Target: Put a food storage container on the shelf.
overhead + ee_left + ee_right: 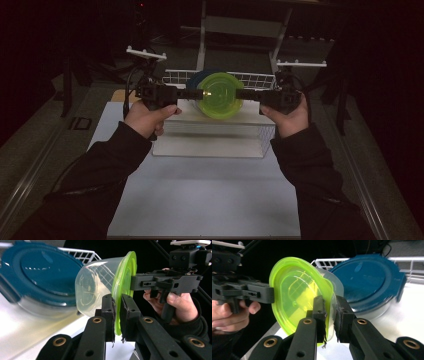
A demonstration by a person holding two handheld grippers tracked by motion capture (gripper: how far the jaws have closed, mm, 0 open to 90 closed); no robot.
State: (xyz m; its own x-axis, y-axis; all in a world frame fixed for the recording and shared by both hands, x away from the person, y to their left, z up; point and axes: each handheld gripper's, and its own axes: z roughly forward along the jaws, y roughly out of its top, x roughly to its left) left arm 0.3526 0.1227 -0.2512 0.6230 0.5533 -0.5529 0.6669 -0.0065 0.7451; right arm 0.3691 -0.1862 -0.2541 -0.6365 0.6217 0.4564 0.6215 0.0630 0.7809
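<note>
**Lidded tub held on its side between both grippers**

We hold the clear container [220, 95] tipped over, its axis level: the green lid [218, 93] faces back toward us in the high view and the clear base [93, 293] points away, toward the wire basket [250, 79]. It hangs in the air above the white tray [210, 142], between our two hands.

Our left gripper [117, 315] pinches the lid's rim from one side, jaws nearly together with only the thin green edge between the pads. Our right gripper [329, 317] pinches the opposite rim the same way.

Under the tray lies a pale sheet [200, 200] on a grey table [45, 150]; the room around is dark.

The container is a round, translucent tub that narrows toward its base. Its lid is bright yellow-green, see-through, with raised rings. Just behind it a blue-lidded container [40, 272] leans, blurred.
</note>
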